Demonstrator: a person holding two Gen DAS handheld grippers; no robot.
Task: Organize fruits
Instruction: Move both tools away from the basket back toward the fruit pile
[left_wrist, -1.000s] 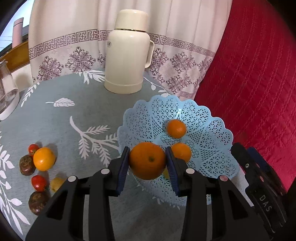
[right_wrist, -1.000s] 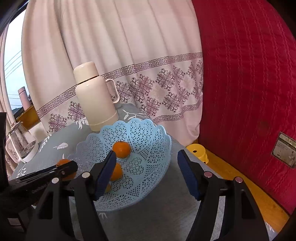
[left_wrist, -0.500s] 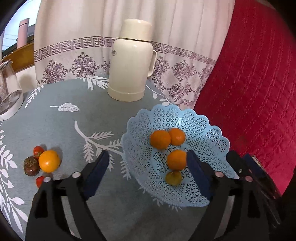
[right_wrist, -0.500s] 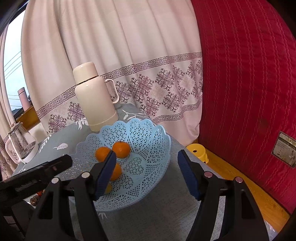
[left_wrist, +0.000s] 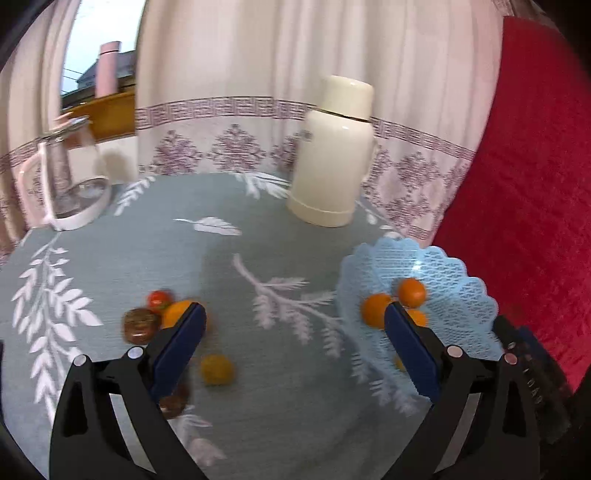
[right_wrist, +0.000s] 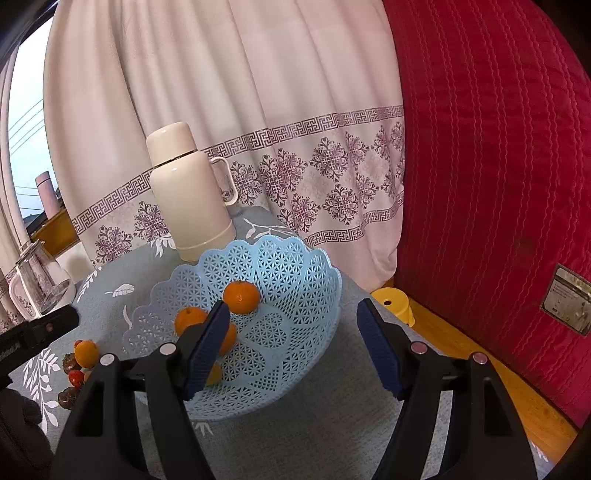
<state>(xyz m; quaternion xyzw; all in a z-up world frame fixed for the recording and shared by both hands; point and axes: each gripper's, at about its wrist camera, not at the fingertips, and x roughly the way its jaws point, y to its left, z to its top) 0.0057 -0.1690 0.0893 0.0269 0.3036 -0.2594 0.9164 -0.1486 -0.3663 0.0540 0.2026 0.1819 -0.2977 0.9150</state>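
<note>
Right, L gripper (left_wrist: 293, 338) up front, jaws spread wide, having just been opening, nothing between the blue pads, only bare tablecloth (left_wrist: 155, 254) under the gap. That view's a bit smeared. By its left finger, toward the table's near-left edge, sits the loose fruit: a small yellow fruit (left_wrist: 217, 369) nearest, a dark brown one (left_wrist: 173, 400) half tucked behind the finger, then an orange (left_wrist: 176, 313) partly hidden by the pad tip, another brown fruit (left_wrist: 139, 325) touching it, and a red tomato (left_wrist: 159, 298) just behind.

R gripper (right_wrist: 293, 345) also parted, approx mid-width, pads clamped on nothing; it hangs over the near rim of the blue basket (right_wrist: 295, 266). The basket sits at the table's right edge, tilted so its lacy wall rises toward the curtain. Inside: a yellowish fruit (right_wrist: 215, 373) low and nearest, an orange (right_wrist: 229, 338) mostly behind the R gripper's left pad, another orange (right_wrist: 189, 319) just left of it, and a third orange (right_wrist: 241, 296) higher up, apart from the wall.

Further back, cream thermos flask (right_wrist: 188, 199) upright w/ handle to the right, standing just behind the basket near the far edge. Glass kettle (left_wrist: 64, 173) at the far-left corner. Beyond, patterned curtain (right_wrist: 258, 110), red quilted fabric (right_wrist: 498, 166) on the right, and a yellow stool (right_wrist: 393, 304) down on the floor.
</note>
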